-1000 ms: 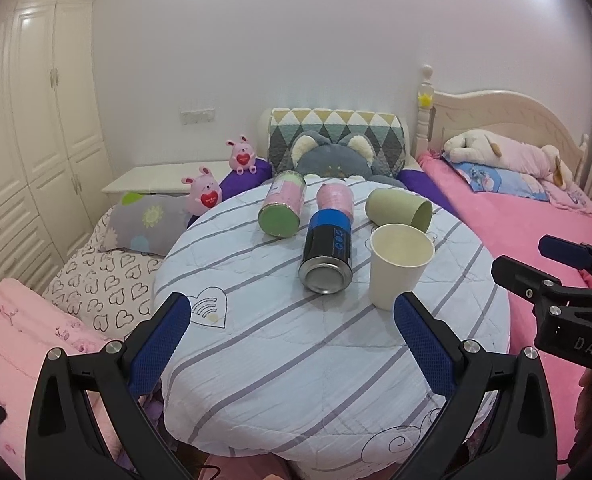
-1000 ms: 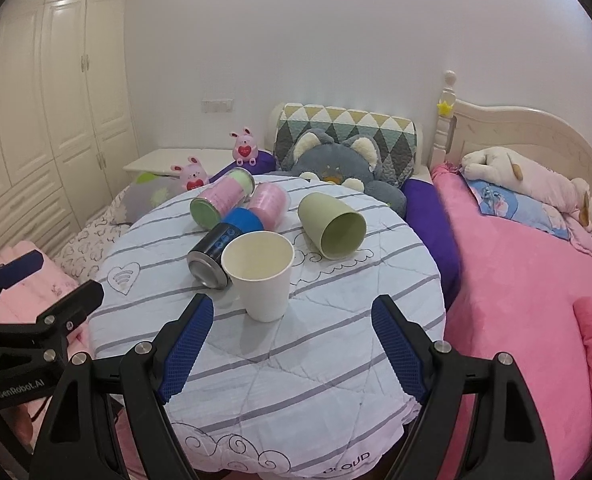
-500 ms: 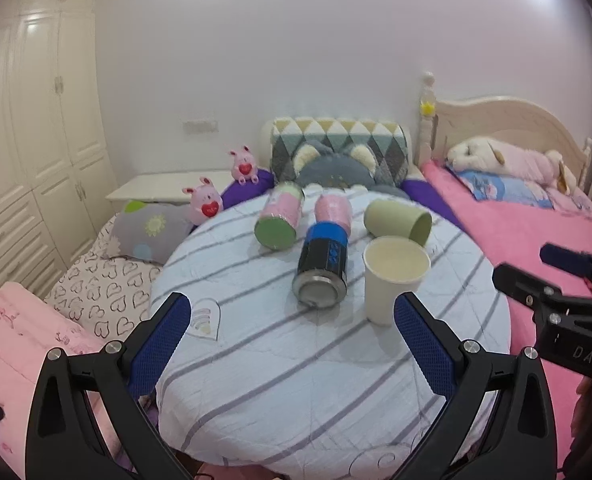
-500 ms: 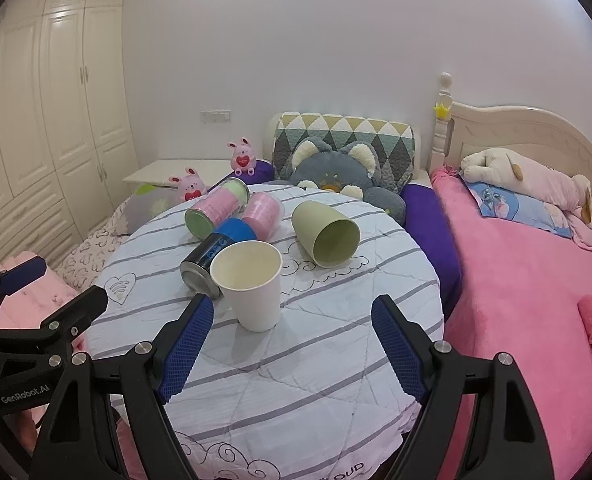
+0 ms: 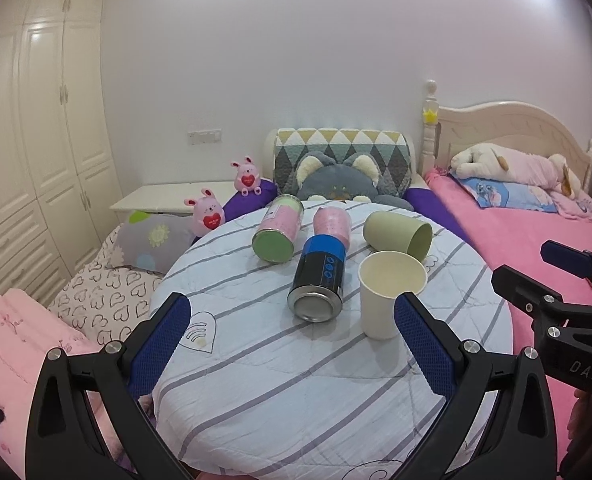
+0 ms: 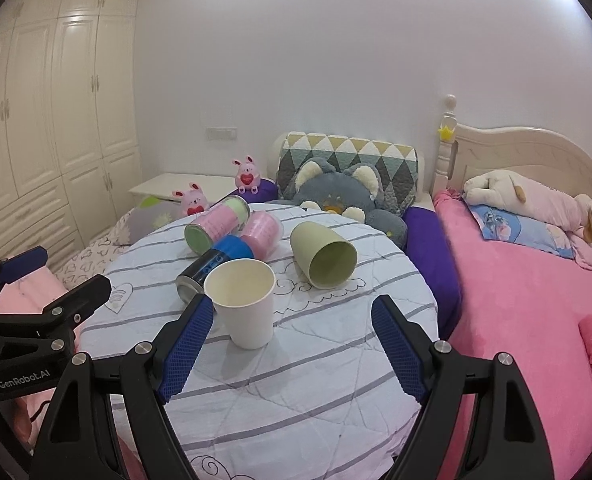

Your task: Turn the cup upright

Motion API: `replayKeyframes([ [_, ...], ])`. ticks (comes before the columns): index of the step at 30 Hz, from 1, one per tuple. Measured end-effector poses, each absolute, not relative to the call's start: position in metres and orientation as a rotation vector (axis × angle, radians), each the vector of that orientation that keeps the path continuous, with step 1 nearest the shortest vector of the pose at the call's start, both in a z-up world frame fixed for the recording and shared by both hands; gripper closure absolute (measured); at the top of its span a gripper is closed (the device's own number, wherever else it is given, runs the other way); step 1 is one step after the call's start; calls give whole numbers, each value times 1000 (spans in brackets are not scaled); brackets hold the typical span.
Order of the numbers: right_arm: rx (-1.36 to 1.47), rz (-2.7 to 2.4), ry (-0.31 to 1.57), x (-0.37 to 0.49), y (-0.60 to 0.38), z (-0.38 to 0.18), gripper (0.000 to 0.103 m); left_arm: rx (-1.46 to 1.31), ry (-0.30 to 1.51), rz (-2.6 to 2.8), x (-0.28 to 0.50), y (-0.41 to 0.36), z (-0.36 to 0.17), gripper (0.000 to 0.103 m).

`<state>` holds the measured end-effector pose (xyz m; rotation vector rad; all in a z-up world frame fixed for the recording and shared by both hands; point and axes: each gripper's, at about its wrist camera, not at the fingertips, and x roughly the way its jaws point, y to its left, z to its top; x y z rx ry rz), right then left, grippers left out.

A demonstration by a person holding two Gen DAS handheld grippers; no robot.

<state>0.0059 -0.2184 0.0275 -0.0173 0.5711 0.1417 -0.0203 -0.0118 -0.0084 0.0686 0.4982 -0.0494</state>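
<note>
A white paper cup (image 5: 388, 294) (image 6: 244, 306) stands upright on the round striped table (image 5: 296, 380) (image 6: 316, 360). A green cup (image 5: 398, 234) (image 6: 322, 254) lies on its side behind it, mouth toward me. My left gripper (image 5: 292, 344) is open and empty over the table's near side. My right gripper (image 6: 292, 344) is open and empty, just short of the paper cup. Each gripper also shows in the other's view, the right one (image 5: 556, 280) and the left one (image 6: 52, 280).
A black and blue can (image 5: 320, 280), a pink and green can (image 5: 278, 232) and a pink cup (image 5: 332, 222) lie on the table. Behind are a grey plush (image 5: 340, 178), a patterned cushion, pink toy rabbits and a pink bed (image 6: 528, 300). Wardrobes stand at the left.
Both grippers have tilted up and drawn back a little, so the table sits lower in view. Both stay open. The objects have not moved.
</note>
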Motion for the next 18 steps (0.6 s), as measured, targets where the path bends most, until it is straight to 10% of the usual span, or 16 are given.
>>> replayKeyframes([
  [18,-1,156,563,9,-226,27,20,109,493,-43,-19,-24,-6,0],
])
